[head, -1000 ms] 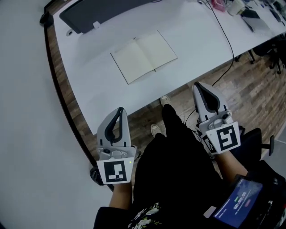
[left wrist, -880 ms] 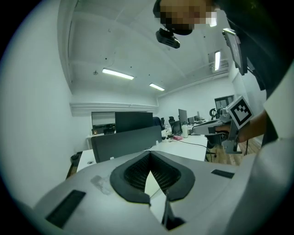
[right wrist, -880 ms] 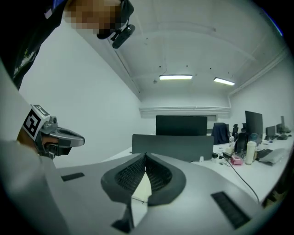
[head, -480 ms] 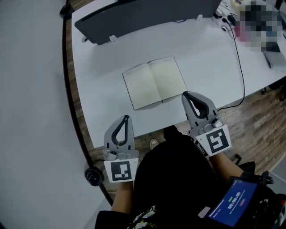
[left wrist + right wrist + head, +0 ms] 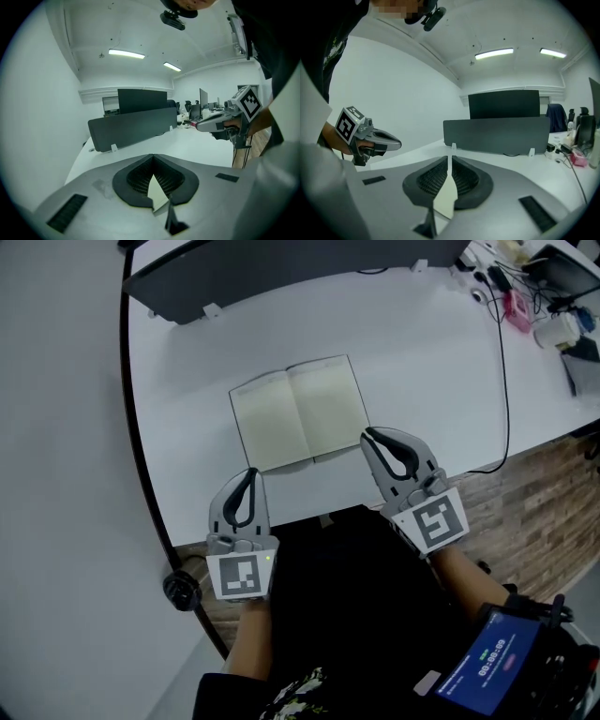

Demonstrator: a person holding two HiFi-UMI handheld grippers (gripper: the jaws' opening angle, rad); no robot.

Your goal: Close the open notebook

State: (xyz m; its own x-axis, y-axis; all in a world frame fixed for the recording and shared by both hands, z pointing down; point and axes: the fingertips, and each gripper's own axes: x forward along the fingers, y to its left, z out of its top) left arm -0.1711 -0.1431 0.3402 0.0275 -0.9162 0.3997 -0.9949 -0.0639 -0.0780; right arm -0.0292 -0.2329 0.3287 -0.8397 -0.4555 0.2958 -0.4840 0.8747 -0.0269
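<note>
The open notebook [image 5: 300, 413] lies flat on the smooth white desk [image 5: 422, 352], just ahead of both grippers. Its two pale, blank pages are spread on either side of a straight centre crease, with a thin dark cover edge showing round them.

The left gripper [image 5: 251, 472] has its rounded grey jaws drawn together at the tips, with nothing between them. Only a teardrop gap shows behind the tips, lined with black ribbed padding. Its tip sits at the notebook's near left corner; I cannot tell whether it touches.

The right gripper [image 5: 367, 434] is likewise closed to a thin slit and empty. Its tip is at the notebook's near right corner.

Beyond the notebook, well ahead of both grippers, a long matte dark-grey partition panel [image 5: 281, 273] stands along the desk's far edge. To the right of the right gripper a thin black cable [image 5: 502, 362] trails across the desk.
</note>
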